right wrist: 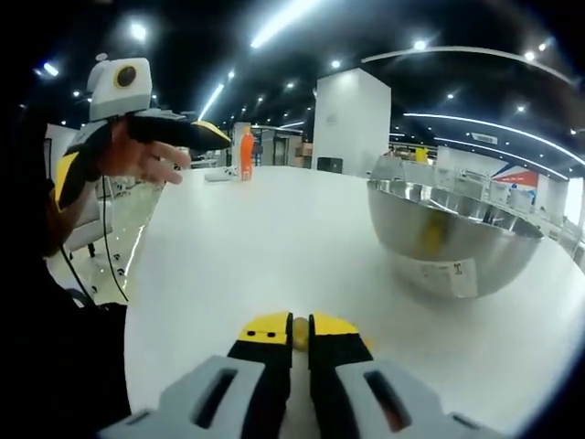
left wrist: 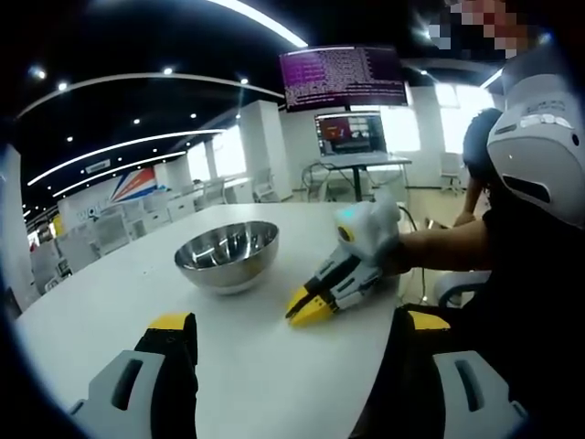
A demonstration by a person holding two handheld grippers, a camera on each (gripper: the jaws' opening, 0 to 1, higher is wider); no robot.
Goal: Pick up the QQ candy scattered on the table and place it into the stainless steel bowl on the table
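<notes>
A shiny steel bowl (left wrist: 227, 255) stands upright on the white counter (left wrist: 256, 366), mouth up; a white label shows on its side in the right gripper view. One small yellow candy (right wrist: 300, 331) sits pinched between the right gripper's (right wrist: 300, 327) jaws, low over the counter near the bowl.

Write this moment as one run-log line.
right claw: shut on candy, at table | left claw: open, raised | bowl: upright beside right claw

One bowl (left wrist: 227, 255) on one table (left wrist: 274, 366). One candy (right wrist: 300, 333) seen, between right gripper's jaws. Two grippers: left (left wrist: 292, 334), right (right wrist: 301, 331). Two monitors (left wrist: 344, 77) far.
</notes>
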